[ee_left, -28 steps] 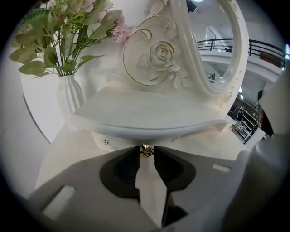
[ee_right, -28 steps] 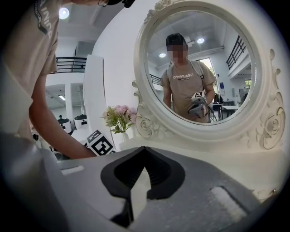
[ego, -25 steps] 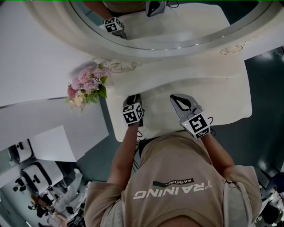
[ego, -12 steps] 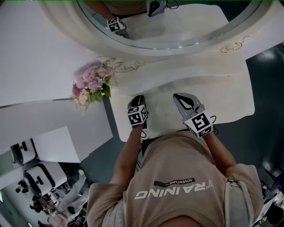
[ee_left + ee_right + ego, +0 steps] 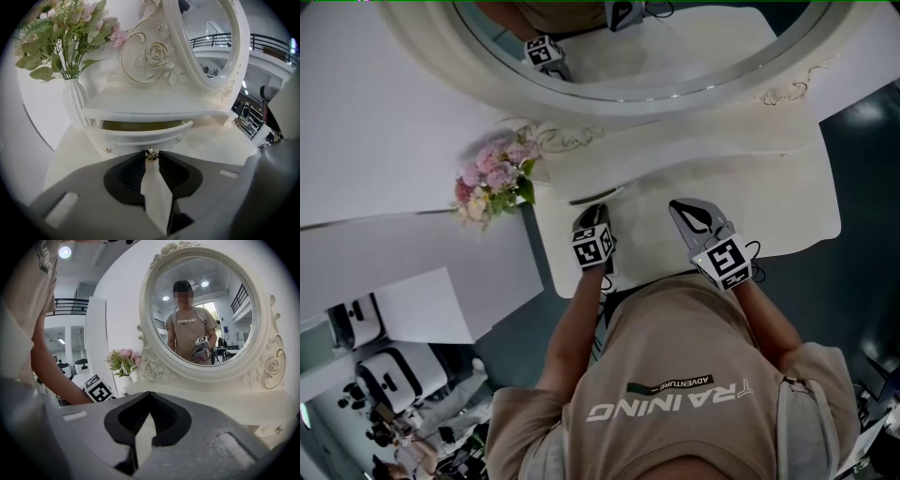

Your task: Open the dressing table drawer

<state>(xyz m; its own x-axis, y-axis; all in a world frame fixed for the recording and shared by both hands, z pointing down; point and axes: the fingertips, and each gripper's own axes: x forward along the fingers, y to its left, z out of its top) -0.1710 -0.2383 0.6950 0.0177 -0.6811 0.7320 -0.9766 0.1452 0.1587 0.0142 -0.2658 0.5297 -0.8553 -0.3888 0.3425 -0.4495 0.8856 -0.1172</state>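
Observation:
The small cream drawer (image 5: 140,135) under the mirror shelf of the dressing table (image 5: 769,211) stands partly pulled out, with a dark gap above its curved front. Its gold knob (image 5: 151,154) sits pinched between the tips of my left gripper (image 5: 151,156), which is shut on it. From the head view, the left gripper (image 5: 592,219) points at the drawer front (image 5: 592,196). My right gripper (image 5: 677,205) hovers over the table top to the right, shut and holding nothing; in its own view the right gripper (image 5: 148,393) has its tips together.
A large oval mirror (image 5: 628,56) in a carved frame rises behind the drawer. A white vase (image 5: 75,105) of pink flowers (image 5: 495,173) stands at the table's left end, close to the drawer. The person's body (image 5: 675,394) is against the table's near edge.
The head view has drifted slightly. Both grippers keep their places, the left one still on the knob.

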